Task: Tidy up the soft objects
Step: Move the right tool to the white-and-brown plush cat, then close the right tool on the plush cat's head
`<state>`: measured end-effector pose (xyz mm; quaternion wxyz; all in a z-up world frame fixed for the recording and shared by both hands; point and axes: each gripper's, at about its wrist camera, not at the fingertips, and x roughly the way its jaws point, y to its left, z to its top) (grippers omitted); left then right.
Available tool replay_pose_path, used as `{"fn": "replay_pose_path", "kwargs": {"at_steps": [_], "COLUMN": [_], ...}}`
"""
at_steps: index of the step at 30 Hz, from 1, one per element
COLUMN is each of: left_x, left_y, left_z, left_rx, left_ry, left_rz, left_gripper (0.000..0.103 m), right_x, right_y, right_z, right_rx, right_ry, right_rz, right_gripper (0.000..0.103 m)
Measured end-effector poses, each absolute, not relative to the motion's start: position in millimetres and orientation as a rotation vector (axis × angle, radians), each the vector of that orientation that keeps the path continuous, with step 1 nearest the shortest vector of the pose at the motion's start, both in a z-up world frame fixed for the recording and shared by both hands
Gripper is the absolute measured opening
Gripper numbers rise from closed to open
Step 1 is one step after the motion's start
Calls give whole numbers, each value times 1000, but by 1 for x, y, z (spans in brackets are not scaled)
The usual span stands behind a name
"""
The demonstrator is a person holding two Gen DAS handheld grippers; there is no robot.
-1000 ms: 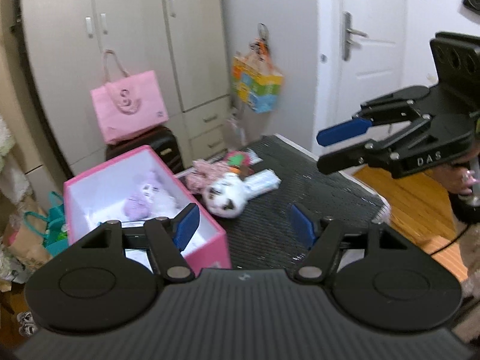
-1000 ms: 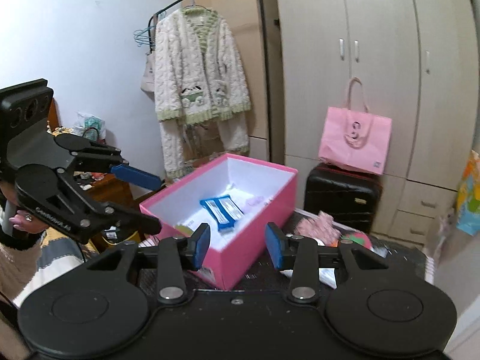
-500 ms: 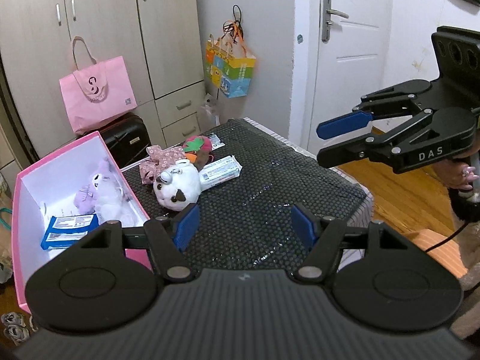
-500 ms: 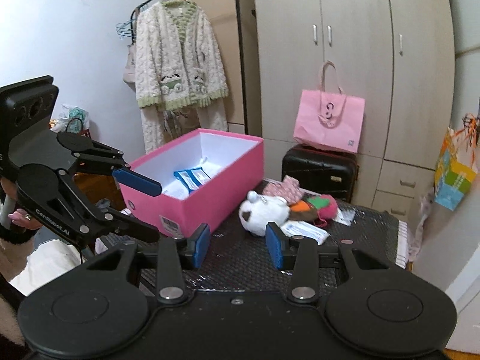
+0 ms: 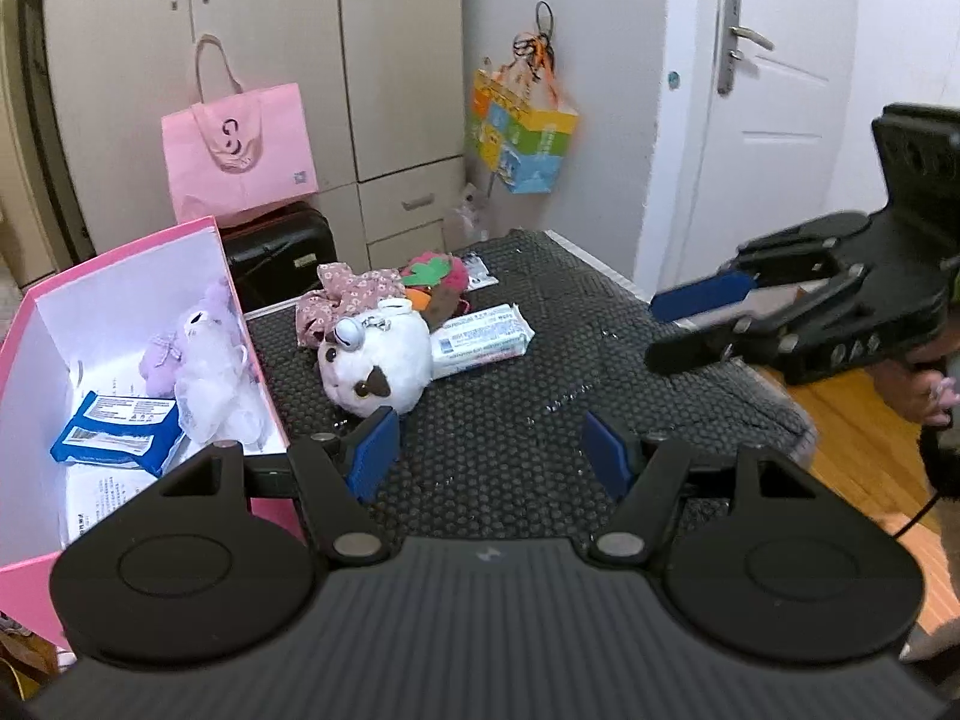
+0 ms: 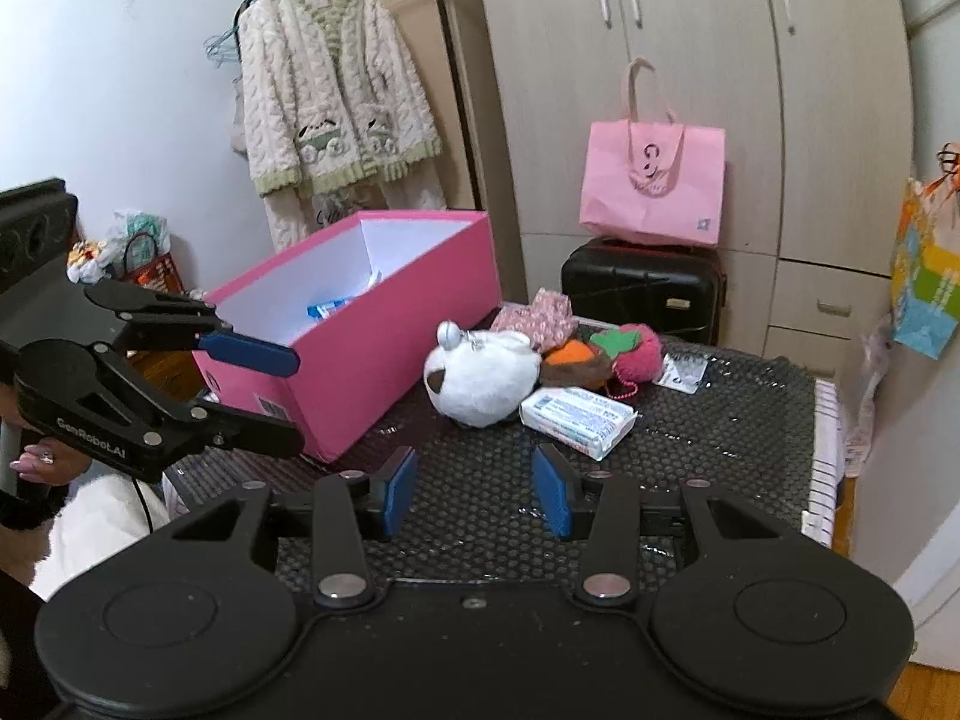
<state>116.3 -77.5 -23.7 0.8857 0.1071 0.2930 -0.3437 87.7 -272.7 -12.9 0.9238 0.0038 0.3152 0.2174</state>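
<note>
White plush toy (image 5: 375, 369) lies lengthwise toward the pink box (image 5: 114, 276); both grippers (image 5: 489, 450) (image 6: 474, 489) released, empty.

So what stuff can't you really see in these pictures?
- Pink box, right wrist view: its near wall hides most of what is inside.
- Purple plush, left wrist view: too pale and fuzzy to tell which animal.
- Right tool, left wrist view: blurred, the frame edge cuts its body.
- Tissue pack: print too small to read.
- Floral cloth: partly behind the white plush.
</note>
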Motion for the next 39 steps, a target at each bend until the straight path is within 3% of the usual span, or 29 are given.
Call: {"fn": "replay_pose_path", "kwargs": {"at_steps": [8,17,29,39], "left_x": [148,215,289,304], "left_y": [-105,-125,-147,-159], "left_z": [-25,-9,-22,-52], "left_rx": [184,268,295,345], "left_ry": [664,761,932,1054], "left_rz": [-641,-577,-571,-560], "left_gripper": [67,67,66,66], "right_x": [132,186,220,231], "right_y": [-252,-232,-223,-215], "right_z": [-42,-59,-82,-98], "right_rx": [-97,-33,100,131], "right_ry": [694,746,788,824], "right_rz": [538,573,530,512], "right_gripper": [54,55,57,60]}}
